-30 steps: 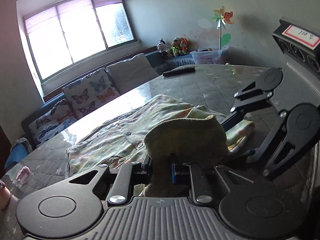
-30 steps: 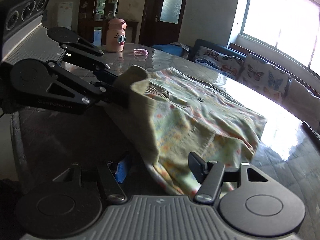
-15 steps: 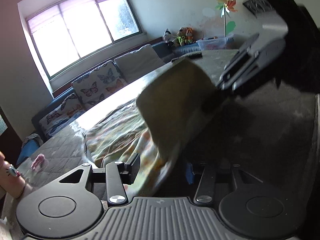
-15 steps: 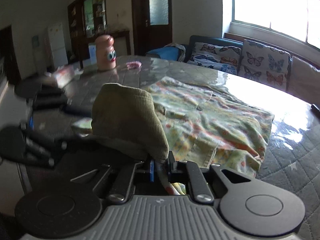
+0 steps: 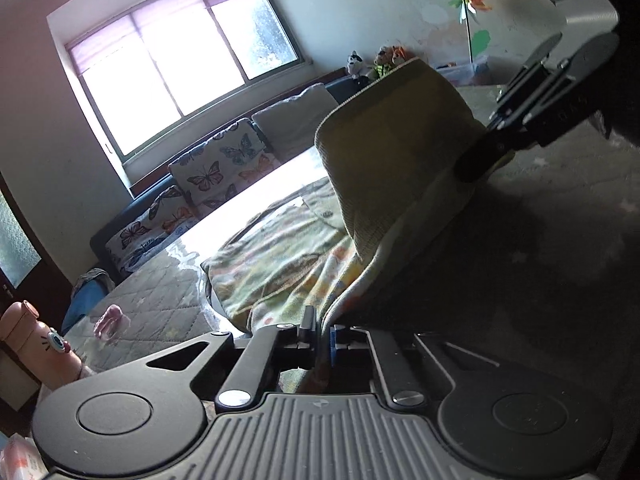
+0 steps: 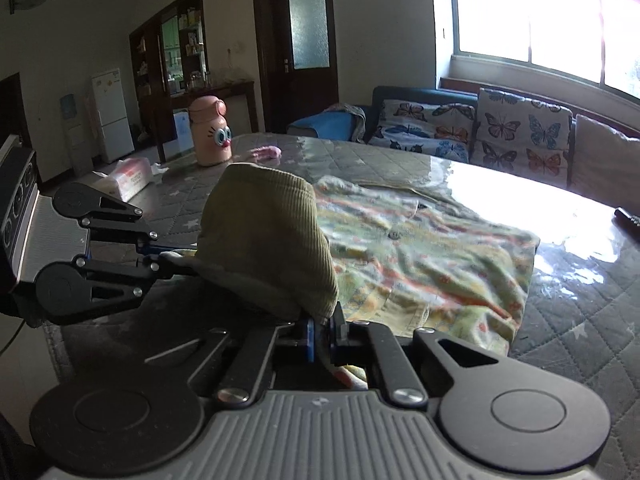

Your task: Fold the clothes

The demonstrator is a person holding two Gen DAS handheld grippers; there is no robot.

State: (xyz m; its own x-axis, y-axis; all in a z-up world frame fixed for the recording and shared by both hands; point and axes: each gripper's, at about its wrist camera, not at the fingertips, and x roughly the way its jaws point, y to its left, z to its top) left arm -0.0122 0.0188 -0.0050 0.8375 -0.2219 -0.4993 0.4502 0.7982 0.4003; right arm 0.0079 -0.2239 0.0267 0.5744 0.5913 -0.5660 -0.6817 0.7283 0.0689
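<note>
A floral green-yellow buttoned garment point(image 5: 280, 264) point(image 6: 432, 264) lies on the quilted table. Its near hem, with an olive ribbed band point(image 5: 400, 152) point(image 6: 264, 240), is lifted off the table between both grippers. My left gripper point(image 5: 320, 340) is shut on the hem's left corner; it also shows in the right wrist view point(image 6: 176, 256). My right gripper point(image 6: 324, 336) is shut on the other corner; it also shows in the left wrist view point(image 5: 480, 160). The rest of the garment stays flat toward the far side.
A pink cartoon bottle point(image 6: 210, 132) point(image 5: 36, 352), a small pink item point(image 6: 266, 153) point(image 5: 110, 320) and a tissue pack point(image 6: 128, 174) sit at the table's left end. A dark remote point(image 6: 628, 218) lies far right. A sofa with butterfly cushions point(image 6: 480, 128) runs under the window.
Both grippers closed on the hem corners in turn and lifted the ribbed edge higher; the left gripper, open half a second ago, is now shut on the fabric.
</note>
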